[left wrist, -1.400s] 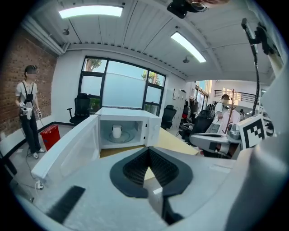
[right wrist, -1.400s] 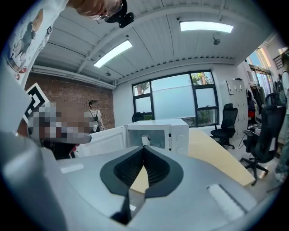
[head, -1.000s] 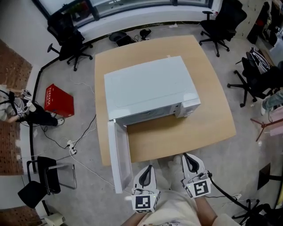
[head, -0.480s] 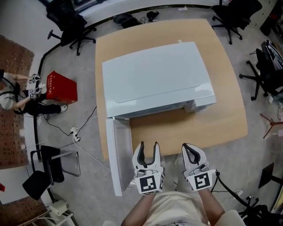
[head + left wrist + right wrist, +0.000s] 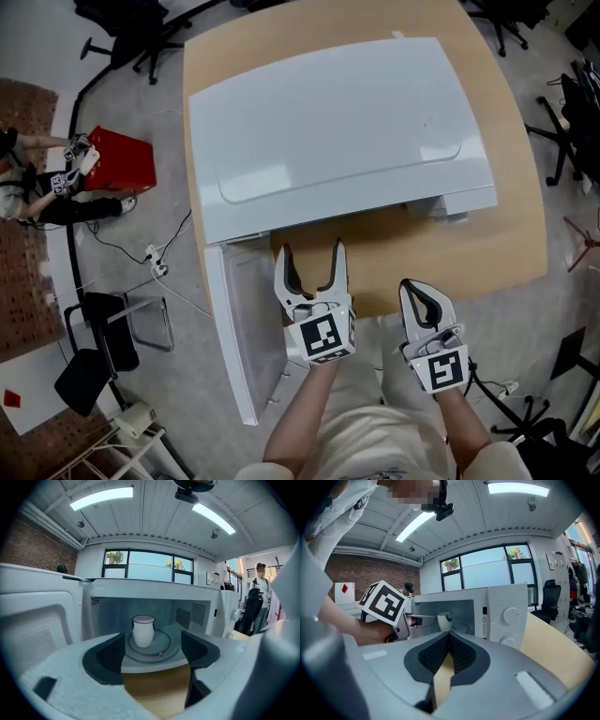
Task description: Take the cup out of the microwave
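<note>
The white microwave (image 5: 337, 122) stands on the wooden table (image 5: 511, 225) with its door (image 5: 234, 328) swung wide to the left. Inside, a white cup (image 5: 143, 630) with a dark rim stands upright on the glass turntable (image 5: 161, 645); the right gripper view shows the cup (image 5: 444, 620) too. My left gripper (image 5: 310, 255) is over the table's front edge, pointing into the cavity and well short of the cup. Its jaws are opening with nothing between them, as the left gripper (image 5: 152, 656) view shows. My right gripper (image 5: 414, 289) hangs shut and empty off the table's front edge, right of the left one.
The microwave's control panel with two knobs (image 5: 510, 616) is on the right of the cavity. On the floor at left lie a red box (image 5: 127, 164), cables and a black chair (image 5: 94, 356), with a person sitting (image 5: 37, 187). Office chairs stand at the far right.
My left gripper went forward from beside the door's end to the front of the cavity, and its jaws went from shut to wide. My right gripper shifted slightly forward, still shut.
</note>
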Demonstrator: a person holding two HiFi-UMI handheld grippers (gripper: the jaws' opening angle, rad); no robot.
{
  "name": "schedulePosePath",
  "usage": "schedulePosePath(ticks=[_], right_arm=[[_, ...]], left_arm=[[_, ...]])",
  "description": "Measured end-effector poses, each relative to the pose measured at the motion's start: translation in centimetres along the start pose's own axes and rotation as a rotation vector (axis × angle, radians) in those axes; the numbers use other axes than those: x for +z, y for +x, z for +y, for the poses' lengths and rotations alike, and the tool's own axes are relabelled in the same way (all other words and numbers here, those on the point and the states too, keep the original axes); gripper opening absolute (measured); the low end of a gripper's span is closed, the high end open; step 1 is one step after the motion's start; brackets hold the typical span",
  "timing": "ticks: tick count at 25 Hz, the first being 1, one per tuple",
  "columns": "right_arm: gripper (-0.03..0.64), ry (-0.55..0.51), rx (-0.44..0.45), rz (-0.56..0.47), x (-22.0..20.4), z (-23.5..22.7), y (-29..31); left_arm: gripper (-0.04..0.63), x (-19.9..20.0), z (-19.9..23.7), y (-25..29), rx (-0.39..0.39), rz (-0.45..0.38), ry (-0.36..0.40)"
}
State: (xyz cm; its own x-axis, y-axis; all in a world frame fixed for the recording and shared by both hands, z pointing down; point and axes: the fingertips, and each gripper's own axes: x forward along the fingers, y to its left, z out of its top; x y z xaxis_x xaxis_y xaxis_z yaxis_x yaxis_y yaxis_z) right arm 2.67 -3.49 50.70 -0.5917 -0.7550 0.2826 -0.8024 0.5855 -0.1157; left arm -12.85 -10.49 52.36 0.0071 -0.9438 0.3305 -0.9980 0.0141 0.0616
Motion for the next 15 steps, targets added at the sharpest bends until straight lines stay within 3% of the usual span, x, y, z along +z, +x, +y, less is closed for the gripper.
schedulePosePath(ticks=[6,15], right_arm=[[0.005,0.015,-0.016,0.004,-0.8,-1.3,1.3],[0.005,0.006,0.004,0.003,-1.6,-1.3,2.5]], left_arm=[[0.42,1.5,0.5,5.9,0.023,-0.119,0.002],[0.437,1.7,2.3,10.6,0.036,-0.203,0.048]])
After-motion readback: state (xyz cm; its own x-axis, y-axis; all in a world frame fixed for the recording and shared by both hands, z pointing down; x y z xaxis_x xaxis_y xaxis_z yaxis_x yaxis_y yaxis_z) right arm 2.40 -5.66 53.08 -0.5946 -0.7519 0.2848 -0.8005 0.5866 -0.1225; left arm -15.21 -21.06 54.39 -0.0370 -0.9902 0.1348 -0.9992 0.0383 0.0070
